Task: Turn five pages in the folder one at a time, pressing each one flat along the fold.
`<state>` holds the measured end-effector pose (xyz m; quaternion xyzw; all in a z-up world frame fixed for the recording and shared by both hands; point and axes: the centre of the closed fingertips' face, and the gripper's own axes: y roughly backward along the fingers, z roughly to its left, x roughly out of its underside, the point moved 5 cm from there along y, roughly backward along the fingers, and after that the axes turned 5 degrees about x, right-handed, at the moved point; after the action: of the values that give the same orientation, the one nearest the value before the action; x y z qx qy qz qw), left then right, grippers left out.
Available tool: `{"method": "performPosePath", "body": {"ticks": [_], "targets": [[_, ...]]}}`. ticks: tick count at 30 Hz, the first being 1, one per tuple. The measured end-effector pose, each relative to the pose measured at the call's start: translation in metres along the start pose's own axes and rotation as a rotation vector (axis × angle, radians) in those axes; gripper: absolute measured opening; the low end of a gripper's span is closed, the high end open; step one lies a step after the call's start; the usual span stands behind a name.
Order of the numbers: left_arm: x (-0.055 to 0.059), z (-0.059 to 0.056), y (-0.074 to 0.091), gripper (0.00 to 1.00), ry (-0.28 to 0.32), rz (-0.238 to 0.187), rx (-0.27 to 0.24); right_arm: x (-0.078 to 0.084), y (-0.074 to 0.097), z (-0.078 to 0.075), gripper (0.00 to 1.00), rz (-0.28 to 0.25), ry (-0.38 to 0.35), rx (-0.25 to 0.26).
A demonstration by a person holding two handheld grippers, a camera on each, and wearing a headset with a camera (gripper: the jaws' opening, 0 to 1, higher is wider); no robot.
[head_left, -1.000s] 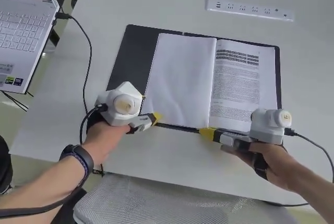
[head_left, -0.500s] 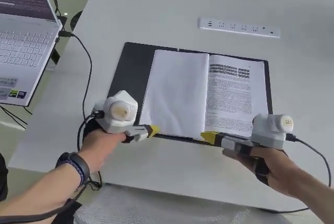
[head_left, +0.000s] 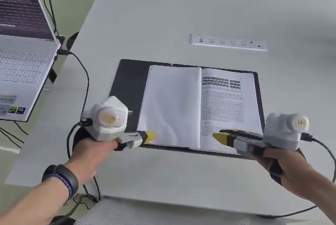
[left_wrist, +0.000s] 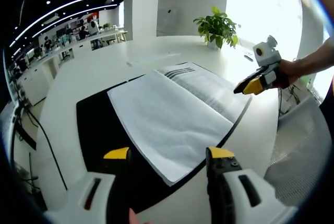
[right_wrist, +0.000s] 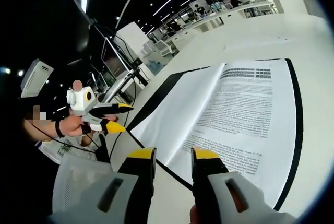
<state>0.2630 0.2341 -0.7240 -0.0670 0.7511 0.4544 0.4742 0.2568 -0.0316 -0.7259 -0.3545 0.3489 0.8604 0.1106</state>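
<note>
My right gripper [head_left: 219, 137], its jaws a narrow gap apart and holding nothing, has come up from the near edge of the folder [head_left: 128, 83] and now sits over the bottom of the printed page [head_left: 228, 104], just right of the fold. My left gripper [head_left: 147, 137], spread wide and empty, stays by the near corner of the blank page [head_left: 170, 104]. The folder lies open on the table [head_left: 157, 20]. I judge I'm set to press or lift this page next.
</note>
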Motion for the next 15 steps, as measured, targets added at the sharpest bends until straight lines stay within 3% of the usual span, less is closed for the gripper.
{"method": "performPosePath", "body": {"ticks": [3,12,13,15], "targets": [[-0.007,0.0,0.007,0.57,0.005,-0.025,-0.001,-0.005,0.015,0.002,0.29,-0.007,0.032,0.033],[-0.014,-0.004,0.025,0.62,-0.008,-0.041,0.003,-0.014,0.061,0.0,0.44,-0.059,0.096,0.149],[-0.015,-0.006,0.028,0.62,-0.006,-0.047,0.007,-0.012,0.064,-0.014,0.46,-0.062,0.1,0.157],[-0.015,-0.007,0.032,0.63,-0.003,-0.053,0.012,-0.011,0.071,-0.017,0.5,-0.065,0.108,0.175]]}}
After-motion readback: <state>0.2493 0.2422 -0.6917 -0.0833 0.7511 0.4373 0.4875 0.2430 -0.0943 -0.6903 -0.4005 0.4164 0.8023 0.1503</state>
